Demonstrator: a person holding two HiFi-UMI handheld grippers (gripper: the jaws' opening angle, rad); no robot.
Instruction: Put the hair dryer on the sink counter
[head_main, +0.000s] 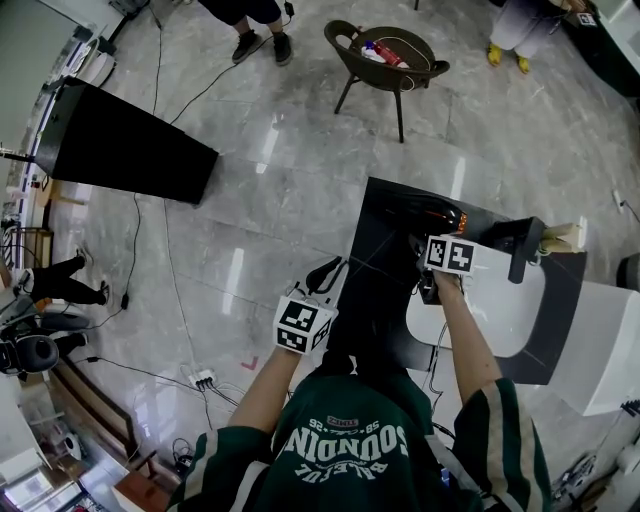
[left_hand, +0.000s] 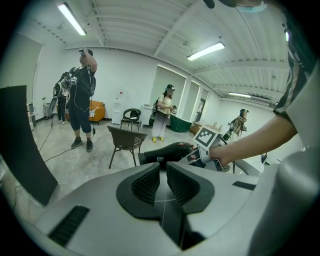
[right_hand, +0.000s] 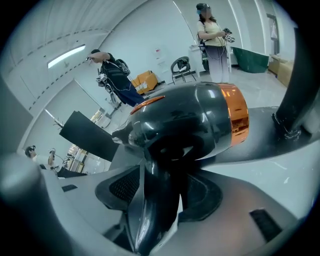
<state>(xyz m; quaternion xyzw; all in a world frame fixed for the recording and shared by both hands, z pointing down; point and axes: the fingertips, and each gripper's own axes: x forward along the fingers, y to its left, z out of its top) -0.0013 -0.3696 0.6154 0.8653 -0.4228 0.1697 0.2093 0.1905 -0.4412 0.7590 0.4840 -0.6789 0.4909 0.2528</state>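
A black hair dryer (head_main: 430, 213) with an orange band lies on the far end of the black sink counter (head_main: 385, 300). In the right gripper view its body (right_hand: 200, 120) fills the middle, and its handle runs down between the jaws. My right gripper (head_main: 428, 262) (right_hand: 162, 192) stands open around that handle, with its pads off it. My left gripper (head_main: 327, 272) (left_hand: 163, 182) hovers at the counter's left edge, shut, with nothing in it. From the left gripper view, the dryer (left_hand: 167, 151) and the right gripper (left_hand: 200, 152) show ahead.
A white basin (head_main: 495, 305) with a black faucet (head_main: 522, 248) takes up the counter's right part. A dark chair (head_main: 390, 55) stands beyond the counter, and a black slanted panel (head_main: 120, 150) is at the left. Cables cross the floor. People (head_main: 255, 20) stand at the far edge.
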